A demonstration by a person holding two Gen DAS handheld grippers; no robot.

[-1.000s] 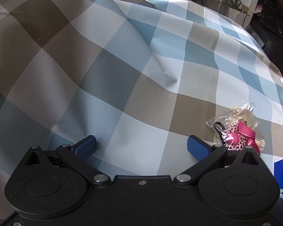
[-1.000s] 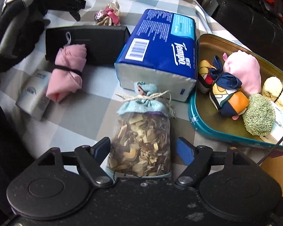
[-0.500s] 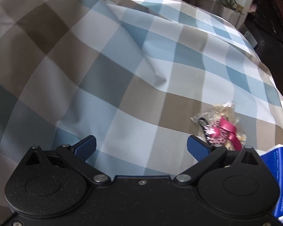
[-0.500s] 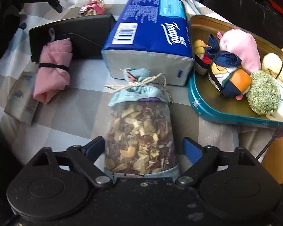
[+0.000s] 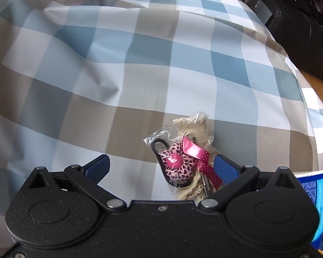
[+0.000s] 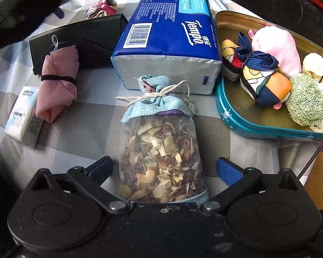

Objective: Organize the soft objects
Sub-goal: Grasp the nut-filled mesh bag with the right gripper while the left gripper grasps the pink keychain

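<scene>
Right gripper point(image 6: 163, 169) spread wide around the potpourri sachet point(image 6: 161, 150) on the near cloth, not pinching; left gripper point(image 5: 161, 167) equally open, hair-tie packet point(image 5: 183, 161) by its right finger. Probably light, squashy, crackly: best squeezed mid-belly, below the twine. Readable: "Tempo" on the blue tissue pack point(image 6: 170, 40), far of sachet.

Cloth: checked blue, grey and white tablecloth point(image 5: 140, 90), creased, covering the counter.
Case: black folded case point(image 6: 90, 40), lying flat on the cloth.
Background: dark bag point(image 5: 301, 32) beyond the counter's far edge.
</scene>
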